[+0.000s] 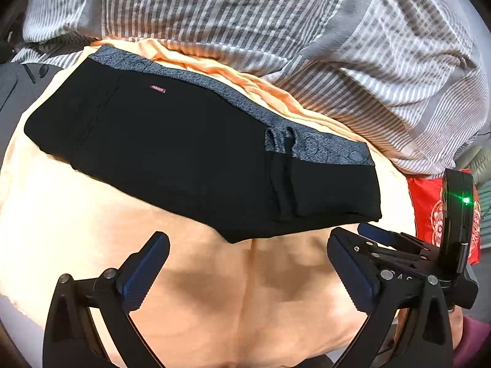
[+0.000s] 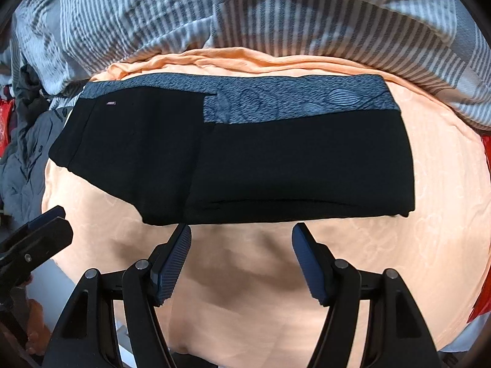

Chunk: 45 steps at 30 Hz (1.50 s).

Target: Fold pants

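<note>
Black pants [image 1: 184,156] with a grey patterned strip along the far edge lie folded in a flat rectangle on the peach sheet [image 1: 214,291]. They also show in the right wrist view [image 2: 260,159]. My left gripper [image 1: 248,242] is open and empty, just short of the pants' near edge. My right gripper [image 2: 242,233] is open and empty, its fingertips close to the pants' near edge. The right gripper's body shows at the right of the left wrist view [image 1: 399,245]; the left gripper's finger shows at the left of the right wrist view [image 2: 40,230].
A grey-and-white striped duvet [image 2: 276,15] is bunched behind the pants. Dark grey clothing [image 2: 21,159] lies at the left. A red patterned cloth [image 1: 429,208] sits at the right. The peach sheet's edge [image 2: 460,322] falls off at the right.
</note>
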Available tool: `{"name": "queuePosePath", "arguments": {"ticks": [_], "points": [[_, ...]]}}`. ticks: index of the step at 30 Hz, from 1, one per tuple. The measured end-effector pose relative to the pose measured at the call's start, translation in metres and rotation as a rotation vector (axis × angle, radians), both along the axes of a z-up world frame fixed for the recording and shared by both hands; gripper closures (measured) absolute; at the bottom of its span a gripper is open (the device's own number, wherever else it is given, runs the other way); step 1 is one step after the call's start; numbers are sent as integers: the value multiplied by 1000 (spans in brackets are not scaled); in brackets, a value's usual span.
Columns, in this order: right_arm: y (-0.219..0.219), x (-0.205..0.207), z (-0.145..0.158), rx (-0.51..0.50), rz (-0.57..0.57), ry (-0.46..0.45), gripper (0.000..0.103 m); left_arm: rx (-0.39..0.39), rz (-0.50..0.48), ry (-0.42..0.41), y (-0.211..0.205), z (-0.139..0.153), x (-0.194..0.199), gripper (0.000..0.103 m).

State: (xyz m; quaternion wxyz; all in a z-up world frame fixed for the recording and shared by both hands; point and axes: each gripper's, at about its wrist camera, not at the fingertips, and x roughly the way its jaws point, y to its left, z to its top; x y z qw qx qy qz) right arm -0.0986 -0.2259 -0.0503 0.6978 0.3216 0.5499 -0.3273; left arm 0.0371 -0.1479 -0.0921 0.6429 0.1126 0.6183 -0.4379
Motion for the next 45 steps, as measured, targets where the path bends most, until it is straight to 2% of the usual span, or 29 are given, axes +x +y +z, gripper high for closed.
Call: {"name": "queuePosePath", "arguments": {"ticks": [3,6,10,15,18,21,24,25,29,32,36,42,45], "points": [[5,7,1,-7,11,3,31,30,35,13,8,-8,10,0],[10,14,2,-8,23,7,31,43,93,75,21,-21,24,0],[14,20,1,6,33,8,24,44,190,67,40,-27,43,0],[23,31,-3,16,70,26,24,38,250,90,51,-38,73,0],[28,37,-6,23,87,34,24,35,310,73,56,-42,93,0],[32,43,-11,34,103,43,24,-22,387,107,62,-51,118,0],[36,50,-16,42,118,49,24,-139,453,154,70,-64,141,1],[38,52,-18,45,123,51,24,-157,469,158,71,-69,146,4],[42,63,-27,59,146,62,24,-192,520,196,75,-91,162,4],[45,71,-35,74,161,70,24,-245,563,249,81,-106,171,4],[48,82,-41,85,179,79,24,-312,546,262,77,-106,177,4],[47,97,-38,78,194,68,24,-328,539,257,61,-111,180,4],[47,103,-38,72,207,62,24,-297,541,235,53,-111,179,3]]}}
